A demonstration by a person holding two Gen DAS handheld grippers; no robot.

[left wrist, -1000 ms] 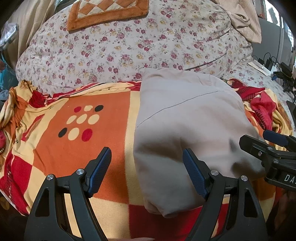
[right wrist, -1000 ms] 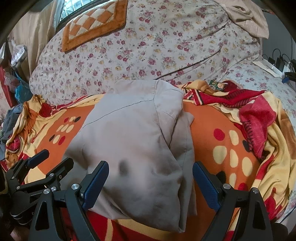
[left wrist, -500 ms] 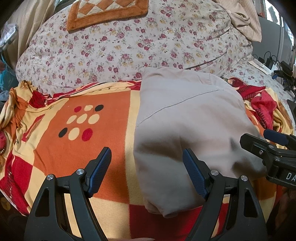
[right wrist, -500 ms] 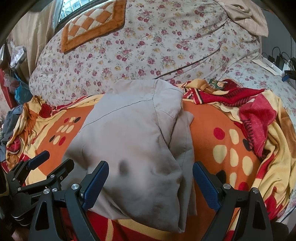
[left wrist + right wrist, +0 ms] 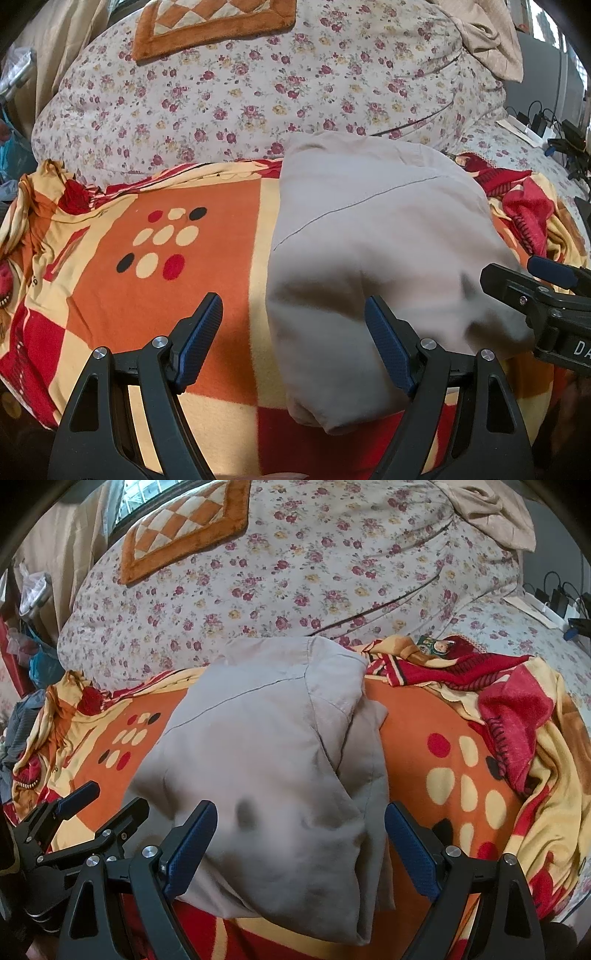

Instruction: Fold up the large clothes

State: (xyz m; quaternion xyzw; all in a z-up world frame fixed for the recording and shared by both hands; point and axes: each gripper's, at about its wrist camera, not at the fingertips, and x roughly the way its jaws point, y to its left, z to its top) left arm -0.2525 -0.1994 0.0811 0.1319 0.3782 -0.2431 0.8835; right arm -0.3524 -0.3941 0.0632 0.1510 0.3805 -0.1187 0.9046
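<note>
A folded beige garment (image 5: 373, 251) lies on an orange, yellow and red blanket (image 5: 192, 280); it also shows in the right wrist view (image 5: 266, 760), with a narrower layer sticking out on its right side. My left gripper (image 5: 293, 339) is open and empty, hovering over the garment's near left edge. My right gripper (image 5: 301, 843) is open and empty, hovering over the garment's near end. Each gripper shows in the other's view: the right one (image 5: 532, 284) at the right edge, the left one (image 5: 96, 812) at the lower left.
A big floral quilt mound (image 5: 295, 576) rises behind the blanket, with an orange checkered mat (image 5: 184, 528) on top. The blanket is bunched up at the right (image 5: 517, 709). Cables and chargers (image 5: 554, 129) lie at far right. Clutter (image 5: 26, 664) stands at far left.
</note>
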